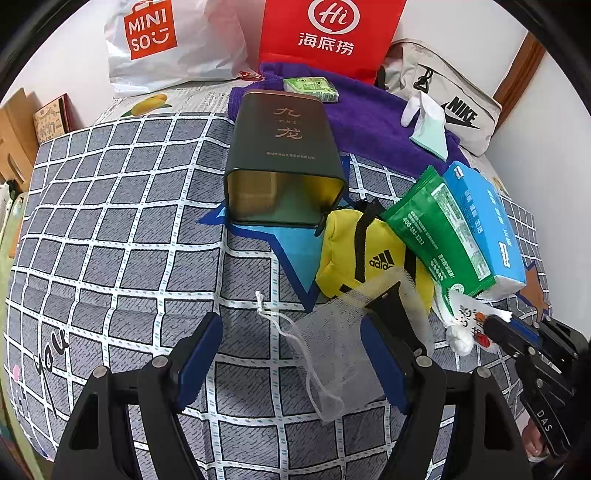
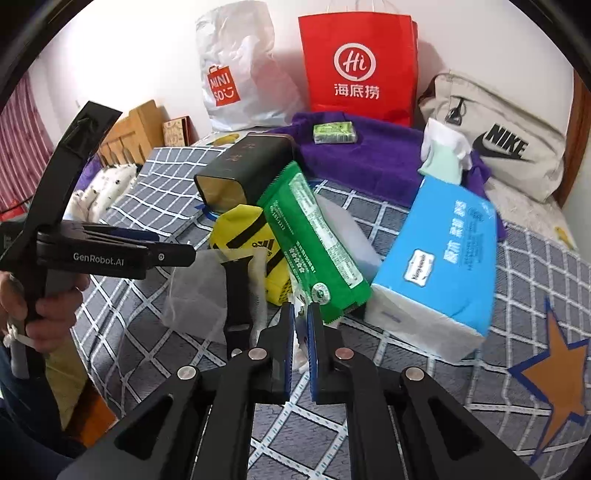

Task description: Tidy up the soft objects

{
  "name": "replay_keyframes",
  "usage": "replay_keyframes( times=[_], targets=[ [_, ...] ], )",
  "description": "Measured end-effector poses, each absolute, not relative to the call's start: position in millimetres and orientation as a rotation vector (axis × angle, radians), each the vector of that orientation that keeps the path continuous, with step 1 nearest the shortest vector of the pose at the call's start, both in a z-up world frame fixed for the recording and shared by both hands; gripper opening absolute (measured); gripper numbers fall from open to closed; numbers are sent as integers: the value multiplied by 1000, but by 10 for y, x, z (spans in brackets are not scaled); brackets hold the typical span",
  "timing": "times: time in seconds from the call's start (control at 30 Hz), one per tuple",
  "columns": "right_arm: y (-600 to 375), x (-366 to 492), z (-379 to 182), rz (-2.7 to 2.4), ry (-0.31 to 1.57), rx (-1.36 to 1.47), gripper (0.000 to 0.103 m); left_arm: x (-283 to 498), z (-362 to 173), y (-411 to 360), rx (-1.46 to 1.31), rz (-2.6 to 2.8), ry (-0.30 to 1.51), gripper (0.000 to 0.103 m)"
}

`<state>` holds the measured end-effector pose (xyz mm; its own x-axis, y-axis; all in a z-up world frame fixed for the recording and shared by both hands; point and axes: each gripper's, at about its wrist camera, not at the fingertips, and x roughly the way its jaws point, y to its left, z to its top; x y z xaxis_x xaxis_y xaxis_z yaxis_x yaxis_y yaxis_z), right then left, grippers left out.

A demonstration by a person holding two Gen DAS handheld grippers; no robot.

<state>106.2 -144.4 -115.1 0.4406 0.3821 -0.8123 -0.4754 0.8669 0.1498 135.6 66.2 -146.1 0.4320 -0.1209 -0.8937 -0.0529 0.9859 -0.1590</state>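
Note:
My left gripper [image 1: 290, 319] stands open over the checked bedsheet [image 1: 129, 221]. A white mesh drawstring pouch [image 1: 328, 350] lies between its fingers and under the right one, with a black strap [image 1: 391, 306] in it. Just beyond lie a yellow Adidas pouch [image 1: 354, 251], a green packet [image 1: 439, 236] and a blue tissue pack [image 1: 484, 225]. At the right, my right gripper [image 1: 498, 328] is shut on a small white printed packet [image 1: 467, 314]. In the right wrist view its pads [image 2: 313, 332] pinch the white packet [image 2: 300, 347] in front of the green packet [image 2: 317, 240].
A dark tin [image 1: 284, 162] lies on its side, mouth towards me. Behind it a purple towel [image 1: 369, 118] bears a small green tissue pack [image 1: 312, 88]. A Miniso bag [image 1: 166, 40], a red paper bag [image 1: 328, 33] and a Nike bag [image 1: 454, 107] line the wall. A hand [image 2: 37, 314] holds the left gripper [image 2: 177, 254].

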Motion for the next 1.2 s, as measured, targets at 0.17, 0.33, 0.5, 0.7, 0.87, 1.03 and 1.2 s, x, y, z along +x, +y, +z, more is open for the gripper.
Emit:
replay_keyframes(
  times=[0.17,0.33,0.5,0.7,0.87,1.03,1.2],
  targets=[
    [-1460,1125,-1260,491,1008,-139,8,1384,-1537,640,-164,-63,1144,76],
    [-1562,1106,-1182,491,985,-102,6,1380,-1644,582,-189,-126,1164,76],
    [-1632,1069,-1023,502,945,-68,6,1409,-1678,500,-158,-137,1122,77],
    [-1647,1053,-963,498,937,-68,6,1400,-1673,377,-42,-107,1065,43],
    [-1655,1071,-943,491,938,-57,6,1366,-1606,449,-113,-168,1081,15],
    [-1627,1053,-872,499,912,-58,6,1259,-1503,480,-127,-161,1064,11],
    [-1689,1047,-814,483,906,-37,6,1177,-1319,518,-160,-164,1026,11]
  ],
)
